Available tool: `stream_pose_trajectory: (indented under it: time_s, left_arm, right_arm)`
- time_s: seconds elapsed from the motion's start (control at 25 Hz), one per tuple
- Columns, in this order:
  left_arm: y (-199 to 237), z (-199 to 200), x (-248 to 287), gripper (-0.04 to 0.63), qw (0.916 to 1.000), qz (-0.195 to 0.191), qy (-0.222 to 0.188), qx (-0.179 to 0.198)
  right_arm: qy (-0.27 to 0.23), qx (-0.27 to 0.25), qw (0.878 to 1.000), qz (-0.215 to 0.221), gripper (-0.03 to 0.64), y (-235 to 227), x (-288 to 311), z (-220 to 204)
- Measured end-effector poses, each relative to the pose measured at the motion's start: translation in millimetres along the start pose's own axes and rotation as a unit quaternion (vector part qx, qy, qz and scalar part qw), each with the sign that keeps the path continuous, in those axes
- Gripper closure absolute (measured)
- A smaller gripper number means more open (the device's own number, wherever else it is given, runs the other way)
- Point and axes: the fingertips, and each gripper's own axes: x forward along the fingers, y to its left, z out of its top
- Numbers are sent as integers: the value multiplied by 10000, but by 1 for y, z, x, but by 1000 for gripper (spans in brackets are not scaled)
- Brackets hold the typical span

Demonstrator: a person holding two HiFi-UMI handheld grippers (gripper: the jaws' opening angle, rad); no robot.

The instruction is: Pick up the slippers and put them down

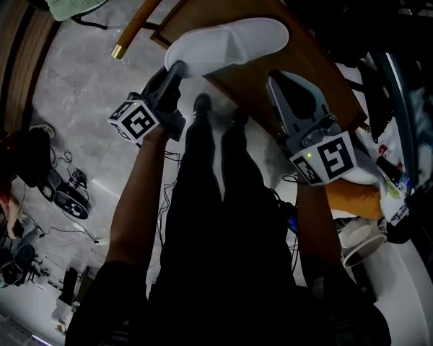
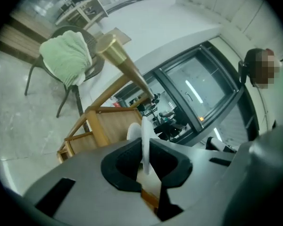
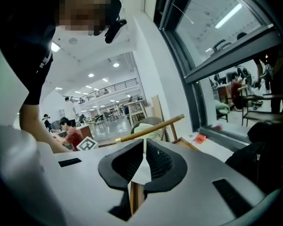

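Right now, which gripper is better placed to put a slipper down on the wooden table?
Left, probably. The left gripper is shut on the white slipper, which lies level over the wooden table. The right gripper pinches only a thin white edge, the rest hidden.

slipper [image 1: 227,43] | white, closed-toe | one end pinched in left gripper [image 1: 176,69] | lengthwise over wooden table [image 1: 254,69] edge
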Motion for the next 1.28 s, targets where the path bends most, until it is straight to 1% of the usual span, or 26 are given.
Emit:
stream_pose_trajectory:
  time_s: [0.12,0.24,0.4,0.6,0.76,0.84,0.92,0.96,1.0,1.08,1.16,1.28]
  left_arm:
    - [25,-6,3,551,9995,269,-21,-151]
    - [41,-11,4,530,9980,628,-1,-58]
    - [48,-13,3,506,9941,1015,10,373]
    - [49,-8,2,448,9891,1197,21,856]
    - [41,6,-16,445,9838,1393,-70,1127]
    - [30,20,-29,445,9798,1466,-180,1349]
    - [10,32,-42,447,9768,1379,-226,1621]
    - [-3,37,-48,458,9761,1274,-231,1746]
    - [-18,42,-53,487,9756,1135,-233,1864]
    - [-53,50,-61,533,9741,779,-242,2110]
    - [-92,58,-70,561,9706,382,-266,2361]
    - [-150,69,-84,577,9612,-108,-353,2735]
  right_arm:
    - [76,40,10000,32,584,0,7,-11]
    - [119,49,9999,37,584,2,11,-16]
    - [116,41,9999,37,584,4,10,-16]
    - [106,-73,9999,37,584,2,9,-10]
    - [0,-187,9998,112,584,15,5,7]
    - [-68,-286,9994,184,584,26,1,21]
    - [-134,-387,9988,279,584,41,-3,36]
    - [-166,-442,9984,326,584,48,-6,43]
    - [-204,-503,9979,364,584,54,-9,52]
    - [-323,-632,9967,405,584,64,-16,71]
    - [-507,-751,9950,416,584,71,-24,94]
    - [-780,-932,9916,452,584,78,-39,129]
